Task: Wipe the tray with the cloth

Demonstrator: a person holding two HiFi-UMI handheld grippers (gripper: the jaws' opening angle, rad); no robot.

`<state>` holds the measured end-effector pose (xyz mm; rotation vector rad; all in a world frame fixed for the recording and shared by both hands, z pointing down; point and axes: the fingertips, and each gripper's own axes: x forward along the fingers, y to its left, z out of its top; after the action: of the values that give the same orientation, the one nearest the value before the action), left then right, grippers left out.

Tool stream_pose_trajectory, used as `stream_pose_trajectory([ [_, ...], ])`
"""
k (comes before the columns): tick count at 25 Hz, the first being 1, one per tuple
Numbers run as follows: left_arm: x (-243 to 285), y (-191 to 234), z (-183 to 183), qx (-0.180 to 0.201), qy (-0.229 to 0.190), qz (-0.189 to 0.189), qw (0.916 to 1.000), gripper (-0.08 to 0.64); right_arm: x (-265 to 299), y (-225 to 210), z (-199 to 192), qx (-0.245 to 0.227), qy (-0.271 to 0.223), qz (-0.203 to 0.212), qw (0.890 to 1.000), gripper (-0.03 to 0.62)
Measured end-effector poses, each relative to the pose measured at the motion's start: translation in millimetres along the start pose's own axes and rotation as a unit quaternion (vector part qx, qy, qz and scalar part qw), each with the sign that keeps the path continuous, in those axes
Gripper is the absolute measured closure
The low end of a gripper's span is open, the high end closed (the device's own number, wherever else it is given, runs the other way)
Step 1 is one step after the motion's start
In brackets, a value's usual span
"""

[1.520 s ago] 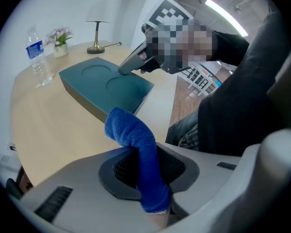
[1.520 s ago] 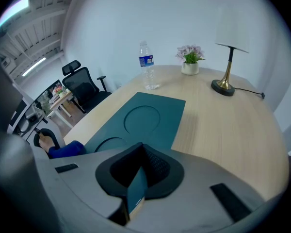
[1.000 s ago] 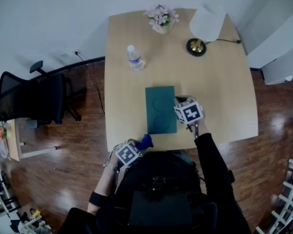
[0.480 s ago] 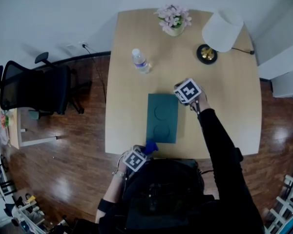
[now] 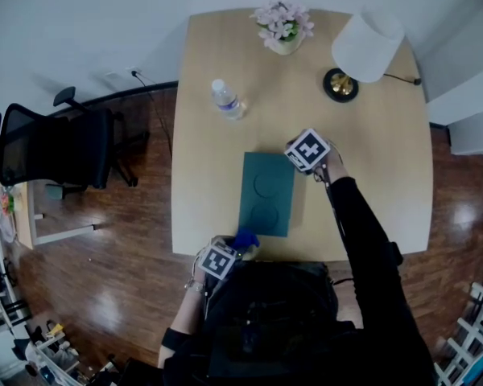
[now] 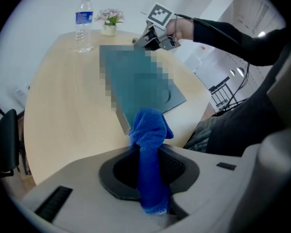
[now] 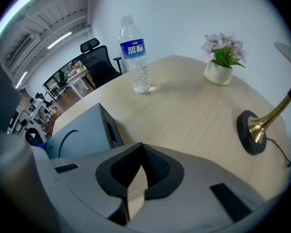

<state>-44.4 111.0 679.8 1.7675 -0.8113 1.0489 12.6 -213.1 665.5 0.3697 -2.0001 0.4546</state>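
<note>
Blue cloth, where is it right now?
Head view, lower middle: the blue cloth is clamped in the left gripper at the table's near edge, by the green tray's near-left corner.

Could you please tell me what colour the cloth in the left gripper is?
Bright blue; the cloth shows best in the left gripper view.

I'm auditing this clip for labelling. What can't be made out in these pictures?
- Dark green rectangular tray: left gripper view, mosaic patch covers most of its surface.
- Blue cloth: head view, only a tuft shows beyond the left gripper.
- White lampshade: right gripper view, cut off by the right edge.
</note>
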Motion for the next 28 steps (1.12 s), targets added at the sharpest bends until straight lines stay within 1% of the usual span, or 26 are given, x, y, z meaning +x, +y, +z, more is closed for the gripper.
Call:
stream_pose_trajectory([
  [4, -8, 33, 25, -0.007, -0.027, 0.034, 0.9990, 0.466, -11, -14, -17, 0.058, -0.012, -0.018, 0.998, 0.586],
  [8, -18, 74, 56, -0.003, -0.052, 0.069, 0.9963, 0.466, -28, -21, -50, 0.118, -0.018, -0.051, 0.992, 0.586],
  [10, -24, 97, 76, -0.001, -0.066, 0.086, 0.9941, 0.466, -37, -17, -67, 0.147, -0.026, -0.058, 0.987, 0.586],
  [13, -34, 125, 105, 0.013, -0.084, 0.103, 0.9911, 0.466, -46, 6, -94, 0.181, -0.035, -0.056, 0.981, 0.586],
  [16, -35, 139, 123, 0.037, -0.080, 0.100, 0.9911, 0.466, -49, 32, -124, 0.224, -0.039, -0.064, 0.972, 0.586],
  [19, -35, 145, 124, 0.057, -0.074, 0.094, 0.9911, 0.466, -50, 53, -147, 0.260, -0.044, -0.073, 0.962, 0.586],
  [23, -34, 150, 122, 0.068, -0.074, 0.093, 0.9905, 0.466, -51, 72, -161, 0.268, -0.034, -0.091, 0.959, 0.586],
  [26, -36, 151, 125, 0.076, -0.083, 0.091, 0.9894, 0.466, -49, 89, -167, 0.278, -0.031, -0.090, 0.956, 0.588],
  [28, -36, 151, 125, 0.077, -0.085, 0.087, 0.9896, 0.466, -48, 92, -171, 0.279, -0.028, -0.099, 0.955, 0.586],
])
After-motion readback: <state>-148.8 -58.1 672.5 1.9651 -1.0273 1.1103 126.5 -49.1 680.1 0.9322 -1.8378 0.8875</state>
